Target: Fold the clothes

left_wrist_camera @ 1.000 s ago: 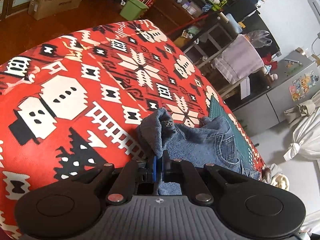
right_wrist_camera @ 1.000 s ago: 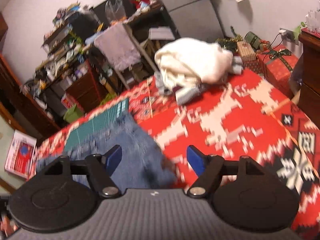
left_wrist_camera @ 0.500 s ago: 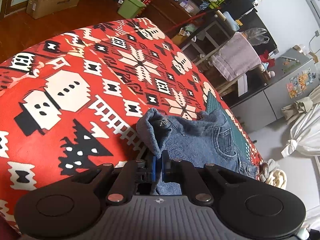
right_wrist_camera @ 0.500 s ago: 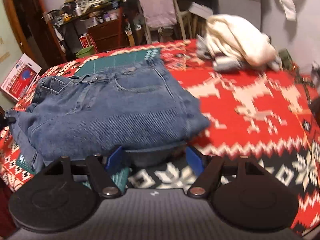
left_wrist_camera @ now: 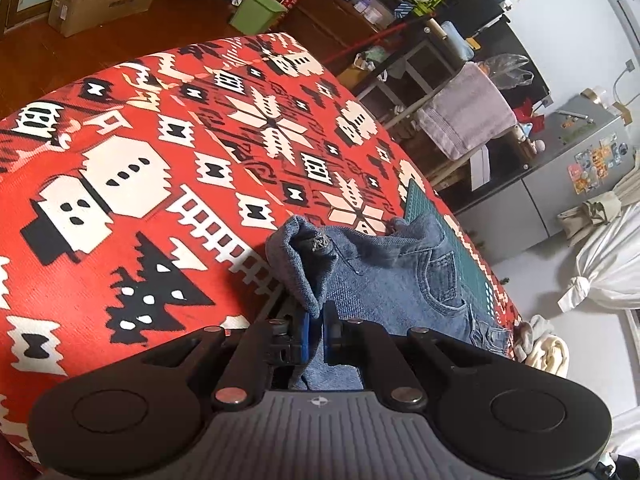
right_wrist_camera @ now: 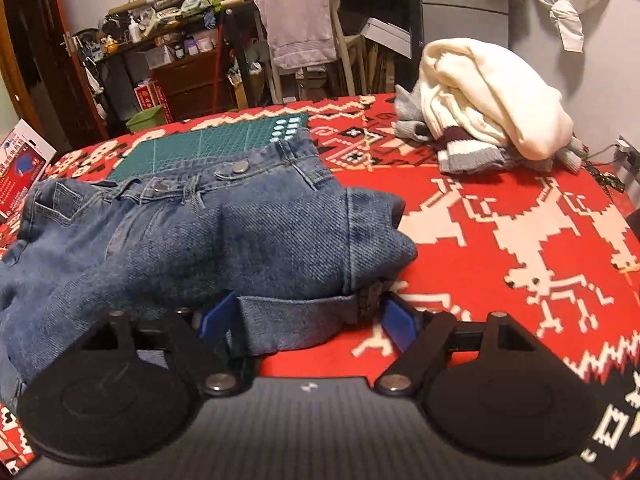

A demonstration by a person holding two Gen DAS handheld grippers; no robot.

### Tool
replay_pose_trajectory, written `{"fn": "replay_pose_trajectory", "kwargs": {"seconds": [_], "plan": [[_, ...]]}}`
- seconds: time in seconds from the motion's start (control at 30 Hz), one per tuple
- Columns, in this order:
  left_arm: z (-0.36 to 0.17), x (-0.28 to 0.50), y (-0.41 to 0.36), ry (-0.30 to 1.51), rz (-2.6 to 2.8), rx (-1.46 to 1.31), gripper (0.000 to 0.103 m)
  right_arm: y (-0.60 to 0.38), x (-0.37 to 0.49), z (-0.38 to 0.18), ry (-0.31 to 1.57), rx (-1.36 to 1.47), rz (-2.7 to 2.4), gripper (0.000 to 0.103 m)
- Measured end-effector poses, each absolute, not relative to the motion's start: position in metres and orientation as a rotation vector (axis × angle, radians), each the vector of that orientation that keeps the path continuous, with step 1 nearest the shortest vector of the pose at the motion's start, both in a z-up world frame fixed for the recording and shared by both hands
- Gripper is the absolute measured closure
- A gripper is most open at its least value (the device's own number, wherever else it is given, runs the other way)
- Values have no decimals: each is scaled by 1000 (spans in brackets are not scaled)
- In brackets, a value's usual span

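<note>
Jeans [right_wrist_camera: 192, 248] lie on the red patterned cloth [right_wrist_camera: 500, 208], centre-left of the right wrist frame, waistband toward the green cutting mat [right_wrist_camera: 208, 144] at upper left. They look doubled over: a leg end w/ hem sits on top of the hip area, a lower hem layer sticks out at the near edge.

L gripper [left_wrist_camera: 316, 332], lower centre of the left wrist frame, is clenched on a fold of denim; blue pads nearly meet w/ cloth pinched between them. The pinched edge stands up as a small tent, metal button visible near its top.

R gripper [right_wrist_camera: 306, 320], lower centre of its frame, is released: blue fingers spread wide, straddling the lower hem. Whether the pads touch cloth, can't tell.

Handling (judgement): denim is heavy-ish, thick, fairly stiff for fabric, not slippery, not fragile. Holds a crease ok but stacked layers get bulky and spring back. Seams and hems are the firmest grab pts; a single pinch mid-panel would sag and drag. Best hold looks like hem or waistband corners, one per gripper, so the edge stays straight. A wide-open jaw is needed for multi-layer bites.

Other clothes pile [right_wrist_camera: 488, 108], cream and grey, sits upper right, well apart from the jeans.
</note>
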State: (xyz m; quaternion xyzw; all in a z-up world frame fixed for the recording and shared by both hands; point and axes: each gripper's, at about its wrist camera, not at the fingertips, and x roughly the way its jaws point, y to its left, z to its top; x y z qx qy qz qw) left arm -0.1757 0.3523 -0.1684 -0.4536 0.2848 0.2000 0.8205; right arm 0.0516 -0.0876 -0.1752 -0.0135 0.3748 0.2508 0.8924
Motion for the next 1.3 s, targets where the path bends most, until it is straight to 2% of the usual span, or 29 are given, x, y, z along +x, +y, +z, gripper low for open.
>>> {"fn": "replay_pose_trajectory", "kwargs": {"seconds": [0.03,0.1,0.13,0.23,0.5,0.6,0.7,0.77,0.87,0.93,1.0,1.13,1.2,1.3], "plan": [[-168,-175,352,606,426,-965,99,-86,51,-175,770,-17,537,50],[-168,-175,352,604,427,-960,99,-84,49,-173,758,-2,555,71],[-166,-175,351,603,425,-952,99,-84,48,-171,753,1,559,77],[-160,-176,349,602,412,-929,99,-89,42,-158,744,11,562,85],[-138,-204,348,608,270,-1034,99,-155,13,-112,810,125,559,88],[-135,-211,344,621,257,-1072,99,-166,3,-109,844,116,540,88],[-141,-215,340,662,290,-1080,98,-168,-1,-116,873,93,522,83],[-141,-219,337,676,319,-1062,93,-169,-3,-120,878,88,510,76],[-135,-227,332,679,344,-1009,85,-173,-8,-116,854,60,482,72],[-126,-231,328,677,370,-948,76,-176,-11,-113,837,41,463,68],[-114,-233,319,674,389,-862,74,-178,-14,-110,820,21,443,61],[-93,-215,292,685,328,-668,55,-175,-26,-94,745,-59,446,50],[-93,-196,273,696,270,-583,50,-169,-30,-94,721,-76,496,46],[-98,-168,246,716,184,-476,50,-154,-33,-104,724,-84,566,43]]}}
